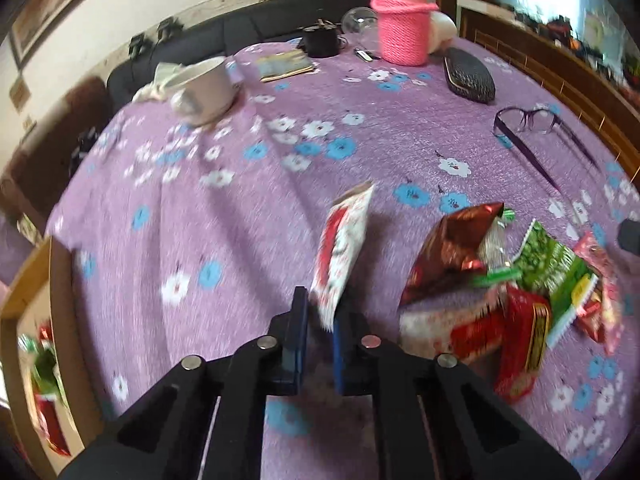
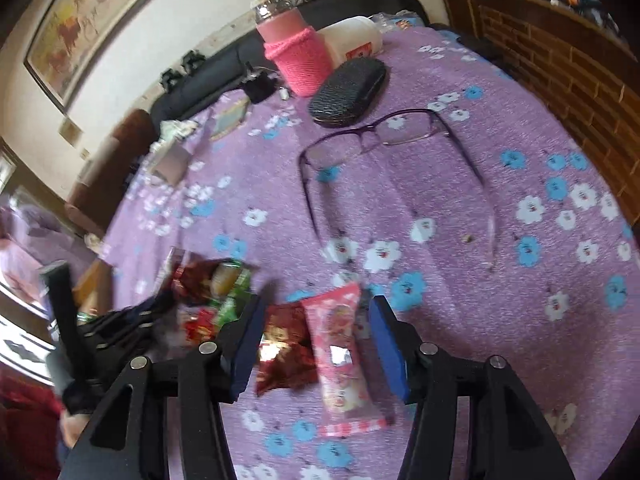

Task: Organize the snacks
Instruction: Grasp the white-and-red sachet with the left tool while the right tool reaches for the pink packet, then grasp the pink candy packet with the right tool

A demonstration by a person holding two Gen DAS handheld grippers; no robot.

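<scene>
No words or numbers can be read in either view. The snack packets have printing on them, and the white tub has a red label, but all of it is too blurry to read.

Left tool: pointed steeply downward, blue pads drawn close together and clamped on the lower edge of a white-and-red snack packet, which stands up between them, clear of the counter. Black finger linkages symmetrical, pivot pins visible.

Right tool: also angled downward, pads standing well apart, straddling a pink packet lying on the counter. No pad contact with it is visible.
</scene>
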